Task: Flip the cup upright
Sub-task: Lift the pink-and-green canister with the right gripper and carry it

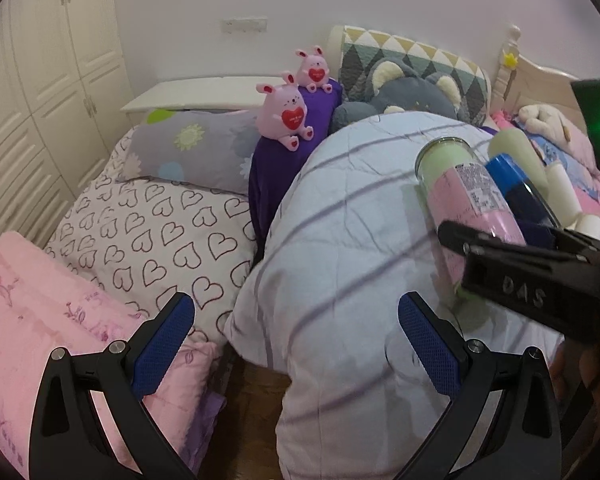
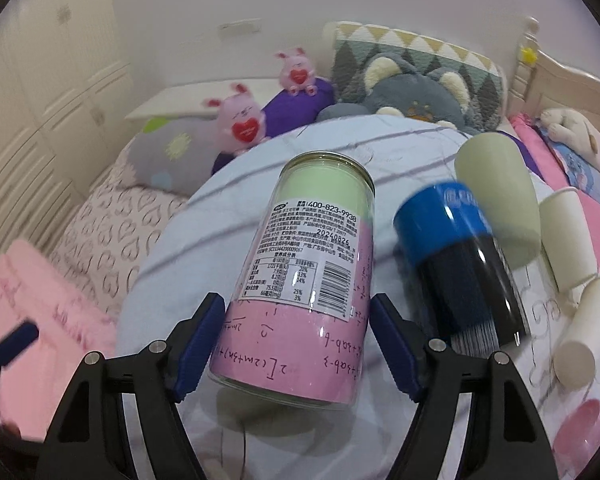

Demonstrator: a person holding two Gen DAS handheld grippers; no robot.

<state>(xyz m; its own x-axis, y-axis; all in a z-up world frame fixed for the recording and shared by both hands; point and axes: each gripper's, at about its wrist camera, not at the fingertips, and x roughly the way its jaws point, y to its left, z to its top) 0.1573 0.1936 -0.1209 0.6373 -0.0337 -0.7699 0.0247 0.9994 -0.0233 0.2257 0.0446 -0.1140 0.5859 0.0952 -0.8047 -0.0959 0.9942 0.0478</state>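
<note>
A clear cup with a pink and green label (image 2: pixel 300 280) is held tilted over the pale striped quilt (image 2: pixel 204 240), bottom end away from the camera. My right gripper (image 2: pixel 298 348) is shut on it, blue pads on both sides near its open end. In the left wrist view the same cup (image 1: pixel 460 188) shows at the right with the right gripper (image 1: pixel 512 256) clamped on it. My left gripper (image 1: pixel 296 344) is open and empty over the quilt's near edge, left of the cup.
A blue and black cup (image 2: pixel 460 264), a pale green cup (image 2: pixel 496 196), white paper cups (image 2: pixel 568 236) and a pink cup (image 2: pixel 588 428) lie on the quilt at the right. Pink plush rabbits (image 1: pixel 284 114), pillows (image 1: pixel 196 148) and a headboard (image 2: pixel 560 80) are behind. A pink blanket (image 1: pixel 40 320) is at the left.
</note>
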